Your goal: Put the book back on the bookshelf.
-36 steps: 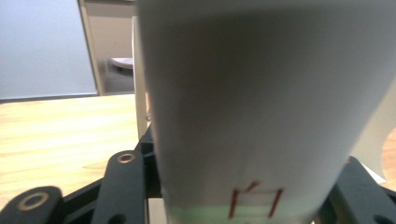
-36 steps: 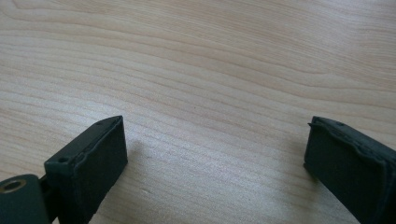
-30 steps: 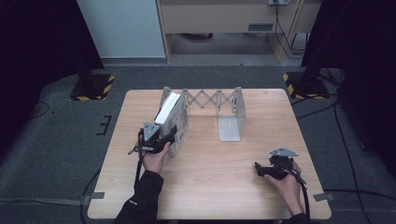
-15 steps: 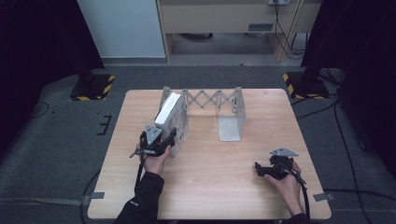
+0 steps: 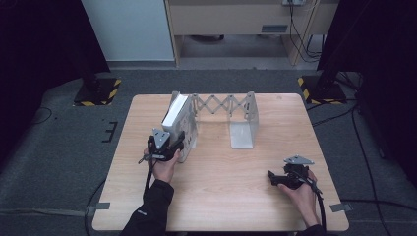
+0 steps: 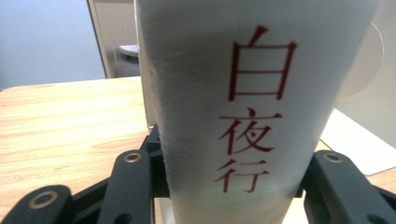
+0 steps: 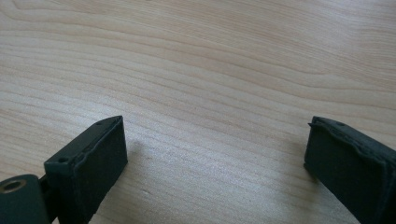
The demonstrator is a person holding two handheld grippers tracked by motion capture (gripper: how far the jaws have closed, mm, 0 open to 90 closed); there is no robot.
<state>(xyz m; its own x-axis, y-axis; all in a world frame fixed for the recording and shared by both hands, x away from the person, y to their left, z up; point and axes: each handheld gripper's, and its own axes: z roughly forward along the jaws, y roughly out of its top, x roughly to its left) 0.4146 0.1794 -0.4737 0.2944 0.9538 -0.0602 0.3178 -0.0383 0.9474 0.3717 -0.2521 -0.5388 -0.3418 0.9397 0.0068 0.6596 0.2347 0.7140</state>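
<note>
White book (image 5: 175, 115), one, between jaws

From my remote seat, the light wooden worktop (image 5: 221, 196) sits on grey carpeted floor (image 5: 59, 162). Behind it there's a pale blue wall panel (image 5: 128, 29) next to a beige cabinet (image 5: 231, 19) with cables hanging off it. Two black stands on yellow-and-black striped bases (image 5: 98, 93) flank the far corners, well apart from each other.
</note>
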